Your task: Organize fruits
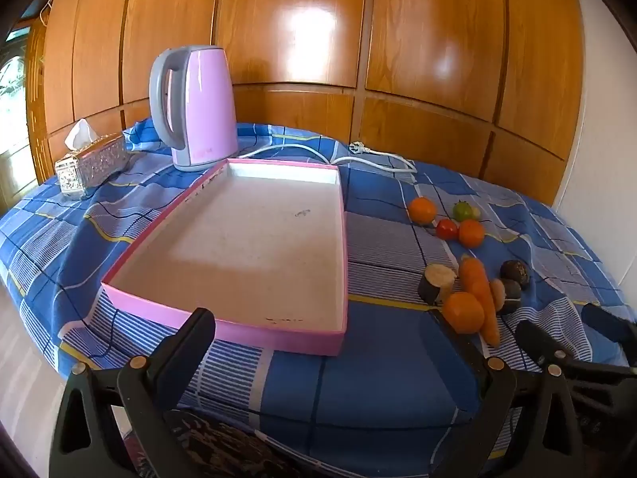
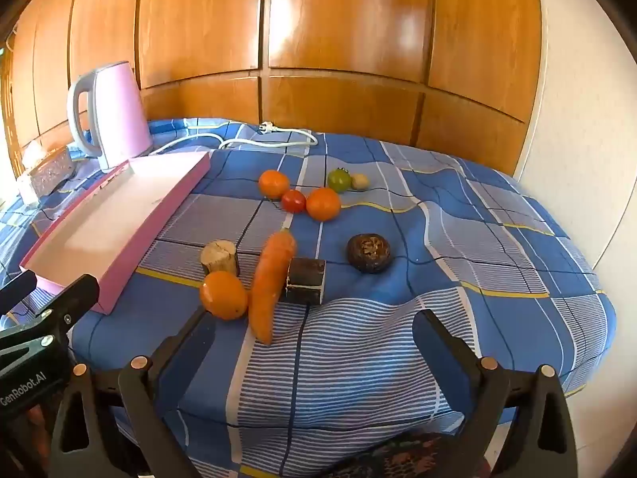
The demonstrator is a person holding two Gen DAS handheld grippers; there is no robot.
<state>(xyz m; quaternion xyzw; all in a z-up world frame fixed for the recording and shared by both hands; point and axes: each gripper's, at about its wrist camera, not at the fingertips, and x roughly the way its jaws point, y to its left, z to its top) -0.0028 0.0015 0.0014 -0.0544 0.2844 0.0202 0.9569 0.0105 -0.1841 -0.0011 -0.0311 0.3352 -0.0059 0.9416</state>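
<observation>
Right wrist view: both the right gripper (image 2: 314, 332) and left gripper (image 1: 324, 328) were held wide and empty near the table's edge, fruits (image 2: 323, 203) scattered beside the pink tray (image 2: 159, 203)

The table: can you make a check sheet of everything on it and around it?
Surface: table with a blue checked cloth, wrinkled.
Job's things: pink tray empty; three oranges, nearest; carrot; red tomato; green tomato, all on the cloth.
Clutter: kettle, tissue box.
Grippers: left gripper open, empty; right gripper open, empty.
Cables: white cord, unplugged.
Surroundings: wooden wall panels.
</observation>
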